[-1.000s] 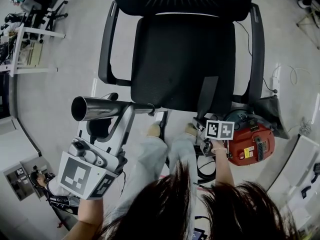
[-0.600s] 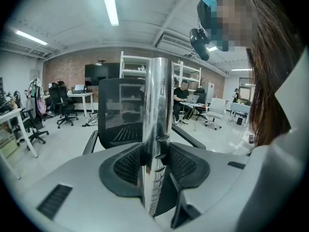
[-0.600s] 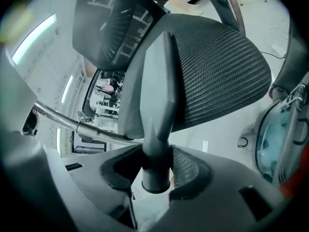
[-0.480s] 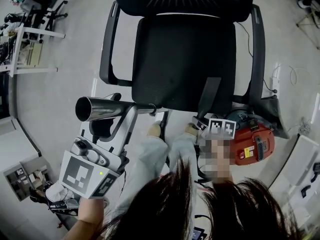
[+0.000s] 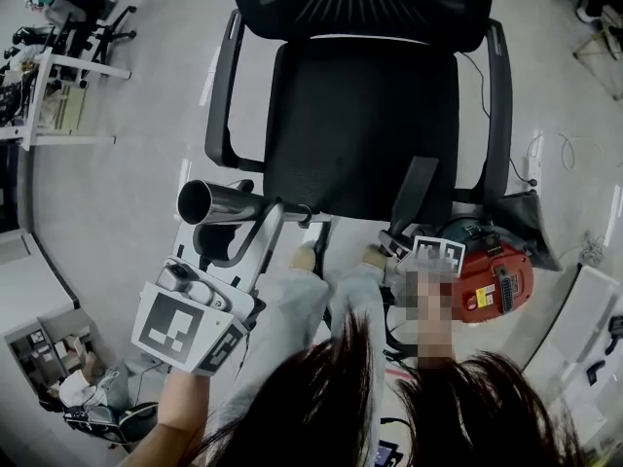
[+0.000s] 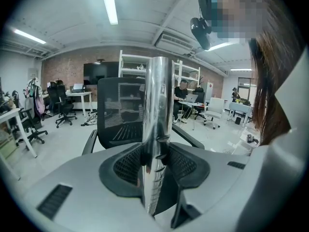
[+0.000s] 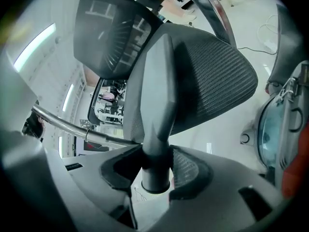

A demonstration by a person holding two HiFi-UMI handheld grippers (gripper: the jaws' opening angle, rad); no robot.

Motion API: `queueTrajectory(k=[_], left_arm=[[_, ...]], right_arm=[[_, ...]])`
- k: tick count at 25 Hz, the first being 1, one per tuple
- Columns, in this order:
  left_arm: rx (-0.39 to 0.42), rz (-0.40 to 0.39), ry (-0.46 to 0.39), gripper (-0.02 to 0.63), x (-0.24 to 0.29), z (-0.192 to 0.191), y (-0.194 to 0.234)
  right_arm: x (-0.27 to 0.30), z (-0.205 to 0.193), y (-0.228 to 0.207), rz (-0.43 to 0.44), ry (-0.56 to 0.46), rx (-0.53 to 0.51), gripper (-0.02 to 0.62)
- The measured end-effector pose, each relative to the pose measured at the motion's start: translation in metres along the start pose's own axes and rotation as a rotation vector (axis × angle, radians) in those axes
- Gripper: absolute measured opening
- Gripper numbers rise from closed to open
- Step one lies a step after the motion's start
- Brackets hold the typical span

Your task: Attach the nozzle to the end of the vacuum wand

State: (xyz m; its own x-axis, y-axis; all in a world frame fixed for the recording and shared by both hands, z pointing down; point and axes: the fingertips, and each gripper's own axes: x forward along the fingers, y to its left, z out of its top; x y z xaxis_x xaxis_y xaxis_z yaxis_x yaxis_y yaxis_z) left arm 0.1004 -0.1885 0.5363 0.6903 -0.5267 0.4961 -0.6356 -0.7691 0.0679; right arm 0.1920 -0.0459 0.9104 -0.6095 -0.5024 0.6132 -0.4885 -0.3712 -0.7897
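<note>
My left gripper [image 5: 261, 224] is shut on the shiny metal vacuum wand [image 5: 238, 205], whose open end [image 5: 196, 201] points left in the head view. In the left gripper view the wand [image 6: 155, 129] stands up between the jaws of the left gripper [image 6: 154, 168]. My right gripper [image 5: 396, 246] is shut on the grey crevice nozzle [image 5: 413, 191], which slants up over the chair seat. The right gripper view shows the nozzle [image 7: 158, 105] clamped by its round collar in the right gripper [image 7: 155, 170], with the wand [image 7: 77, 124] crossing behind. Nozzle and wand are apart.
A black mesh office chair [image 5: 360, 115] stands directly ahead, its armrests [image 5: 222, 105] on both sides. A red canister vacuum [image 5: 492, 275] sits on the floor at the right. White tables and chairs [image 5: 58, 66] stand far left. My legs and shoes [image 5: 302, 256] are below.
My left gripper has carried the wand rightwards and slightly down, toward the chair. The right gripper with the nozzle has shifted a little right.
</note>
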Motion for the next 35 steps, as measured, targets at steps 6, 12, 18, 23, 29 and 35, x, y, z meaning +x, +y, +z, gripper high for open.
queueTrajectory(k=[6, 12, 18, 23, 29, 35], left_arm=[[0.003, -0.006, -0.008, 0.153, -0.003, 0.003, 0.001], [0.004, -0.011, 0.011, 0.153, -0.007, 0.001, 0.002], [0.007, -0.019, 0.001, 0.153, -0.007, 0.003, 0.003], [0.01, -0.021, 0.005, 0.153, -0.012, 0.003, 0.006], [0.017, -0.027, 0.007, 0.153, -0.013, 0.003, 0.008], [0.02, -0.044, 0.001, 0.153, -0.013, 0.004, 0.01]], right_arm=[[-0.011, -0.004, 0.012, 0.002, -0.013, -0.005, 0.178], [-0.021, -0.008, 0.024, 0.004, -0.026, -0.013, 0.178], [-0.029, -0.01, 0.036, 0.011, -0.034, -0.028, 0.178], [-0.035, -0.015, 0.045, 0.014, -0.029, -0.047, 0.178], [-0.041, -0.021, 0.054, 0.018, -0.021, -0.071, 0.178], [-0.045, -0.026, 0.068, 0.02, -0.04, -0.091, 0.178]])
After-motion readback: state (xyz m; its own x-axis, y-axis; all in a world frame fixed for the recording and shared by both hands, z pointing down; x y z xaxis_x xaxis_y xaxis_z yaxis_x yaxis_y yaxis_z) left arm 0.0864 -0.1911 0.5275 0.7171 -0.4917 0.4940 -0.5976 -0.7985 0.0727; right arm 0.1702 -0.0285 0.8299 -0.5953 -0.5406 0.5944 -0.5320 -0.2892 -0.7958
